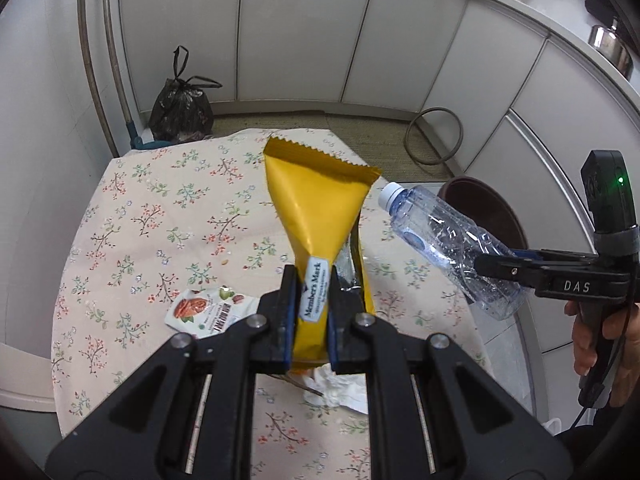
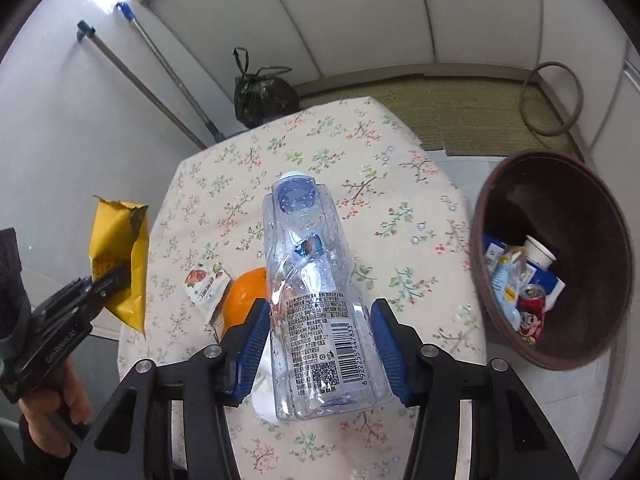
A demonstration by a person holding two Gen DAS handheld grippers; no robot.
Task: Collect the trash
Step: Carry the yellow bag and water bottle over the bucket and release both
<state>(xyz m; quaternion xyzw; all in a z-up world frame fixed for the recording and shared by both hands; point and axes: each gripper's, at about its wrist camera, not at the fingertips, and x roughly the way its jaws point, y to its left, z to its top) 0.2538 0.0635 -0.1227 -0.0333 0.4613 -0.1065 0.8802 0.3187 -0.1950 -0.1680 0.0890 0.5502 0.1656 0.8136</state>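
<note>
My left gripper (image 1: 313,300) is shut on a yellow snack wrapper (image 1: 316,208) and holds it up above the floral table (image 1: 140,220); the wrapper also shows in the right wrist view (image 2: 120,256). My right gripper (image 2: 320,340) is shut on an empty clear plastic bottle (image 2: 316,292), held above the table; the bottle shows in the left wrist view (image 1: 448,240) too. A small nut packet (image 1: 204,310) and crumpled white tissue (image 1: 336,390) lie on the table. An orange (image 2: 244,300) sits beside the packet (image 2: 204,284).
A brown trash bin (image 2: 600,344) with cans, cups and cartons stands right of the table. A tied black garbage bag (image 1: 180,108) and mop handles (image 2: 168,76) are by the far wall. A hose ring (image 2: 552,98) lies on the mat.
</note>
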